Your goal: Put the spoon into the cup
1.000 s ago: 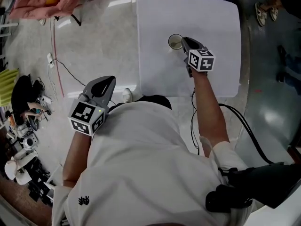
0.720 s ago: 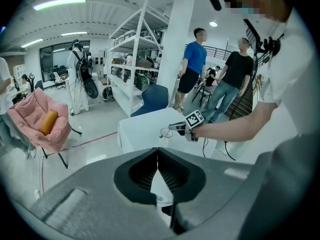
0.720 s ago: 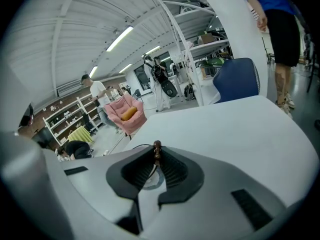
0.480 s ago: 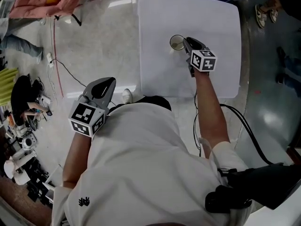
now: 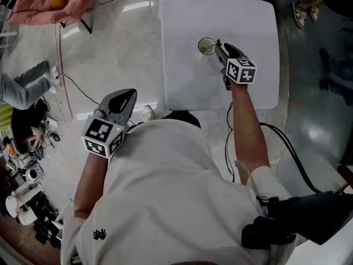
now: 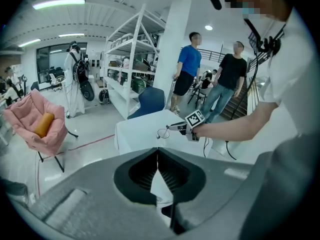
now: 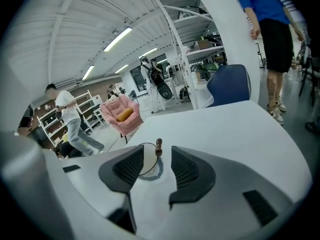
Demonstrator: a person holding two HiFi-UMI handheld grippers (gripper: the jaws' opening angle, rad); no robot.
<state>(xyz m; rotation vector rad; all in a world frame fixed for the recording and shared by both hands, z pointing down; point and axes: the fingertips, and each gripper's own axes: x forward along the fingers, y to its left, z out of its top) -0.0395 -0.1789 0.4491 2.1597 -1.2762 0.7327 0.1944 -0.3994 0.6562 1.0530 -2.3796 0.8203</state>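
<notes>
A clear glass cup (image 5: pixel 206 46) stands on the white table (image 5: pixel 248 21). In the right gripper view the spoon's brown handle end (image 7: pixel 158 145) sticks up out of the cup (image 7: pixel 146 160), leaning on its rim. My right gripper (image 7: pixel 157 156) is just behind the cup; its jaws are opening, with the handle between them and neither pad touching it. In the head view that gripper (image 5: pixel 217 44) sits at the cup's right side. My left gripper (image 5: pixel 128 94) hangs off the table by my body, its jaws (image 6: pixel 158 155) shut on nothing.
The table's near edge (image 5: pixel 220 108) lies between me and the cup. A pink armchair (image 6: pixel 37 126) and white shelving (image 6: pixel 127 59) stand across the room. Two people (image 6: pixel 187 69) stand behind the table, and a cable (image 5: pixel 287 148) trails on the floor at right.
The right gripper's jaws have spread apart beside the cup, and the hand has barely shifted. My left gripper has stayed put. A person has walked into view at the left.
</notes>
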